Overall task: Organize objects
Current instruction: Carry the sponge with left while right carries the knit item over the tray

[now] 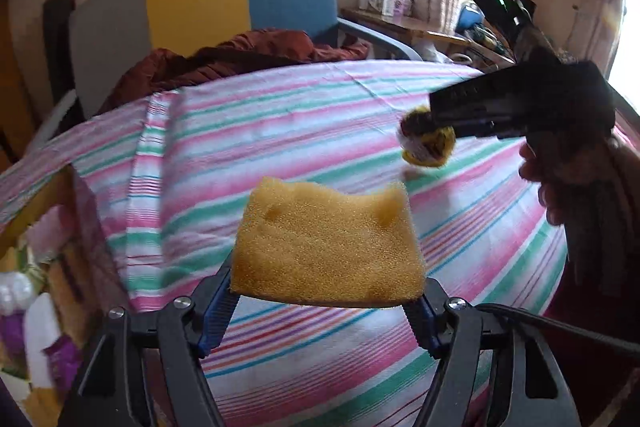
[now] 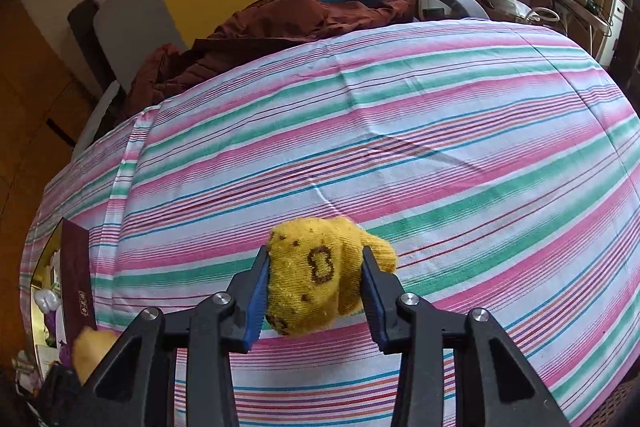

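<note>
Sponge point(image 1: 326, 247) clamped in left gripper point(image 1: 326, 301), box point(image 1: 86, 227) holding packets point(image 1: 24, 327)

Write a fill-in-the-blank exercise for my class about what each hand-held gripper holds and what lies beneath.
1. The left hand-held gripper holds a yellow ____.
2. The right hand-held gripper is shut on a rolled yellow ____.
3. The cloth beneath both has a ____ pattern.
4. A dark red garment lies at the cloth's ____ edge.

Missing words: sponge; sock; striped; far
</note>
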Tool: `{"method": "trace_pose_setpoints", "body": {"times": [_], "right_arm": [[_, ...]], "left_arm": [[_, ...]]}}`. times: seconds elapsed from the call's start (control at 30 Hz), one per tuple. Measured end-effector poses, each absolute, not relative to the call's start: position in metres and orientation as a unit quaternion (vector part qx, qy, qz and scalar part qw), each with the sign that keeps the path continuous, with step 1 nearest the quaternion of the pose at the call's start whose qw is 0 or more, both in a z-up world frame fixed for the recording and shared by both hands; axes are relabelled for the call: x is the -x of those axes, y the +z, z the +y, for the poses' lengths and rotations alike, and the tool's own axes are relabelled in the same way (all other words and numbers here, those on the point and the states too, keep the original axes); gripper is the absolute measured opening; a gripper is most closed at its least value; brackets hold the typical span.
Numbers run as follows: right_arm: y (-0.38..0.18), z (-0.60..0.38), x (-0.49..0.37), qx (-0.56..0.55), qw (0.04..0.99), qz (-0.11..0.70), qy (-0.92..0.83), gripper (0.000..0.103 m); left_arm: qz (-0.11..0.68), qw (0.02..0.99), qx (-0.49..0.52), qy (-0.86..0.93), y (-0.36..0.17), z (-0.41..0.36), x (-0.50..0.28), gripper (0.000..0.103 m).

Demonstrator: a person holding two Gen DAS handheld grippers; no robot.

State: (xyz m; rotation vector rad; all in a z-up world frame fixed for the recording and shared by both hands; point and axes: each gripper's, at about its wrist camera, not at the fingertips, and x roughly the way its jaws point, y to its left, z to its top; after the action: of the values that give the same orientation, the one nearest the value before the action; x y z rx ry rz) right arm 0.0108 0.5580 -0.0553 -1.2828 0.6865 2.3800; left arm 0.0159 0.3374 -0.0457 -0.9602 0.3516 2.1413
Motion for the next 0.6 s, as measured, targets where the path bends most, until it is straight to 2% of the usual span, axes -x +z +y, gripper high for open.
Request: {"method": "trace_pose_setpoints", "body": {"times": [0.3, 0.6], "right_arm": [[-0.047, 0.532, -0.005, 0.445, 0.123, 0.205, 0.863, 0.041], [-0.047, 0.516, -0.003, 0.445, 0.097, 0.185, 0.871, 0.041]], "left_arm": [[0.133, 0.333, 0.338, 0.870, -0.011, 0.298, -0.020, 0.075], [0.117, 0.306, 0.336, 0.883, -0.003, 0.267, -0.018, 0.075]]}}
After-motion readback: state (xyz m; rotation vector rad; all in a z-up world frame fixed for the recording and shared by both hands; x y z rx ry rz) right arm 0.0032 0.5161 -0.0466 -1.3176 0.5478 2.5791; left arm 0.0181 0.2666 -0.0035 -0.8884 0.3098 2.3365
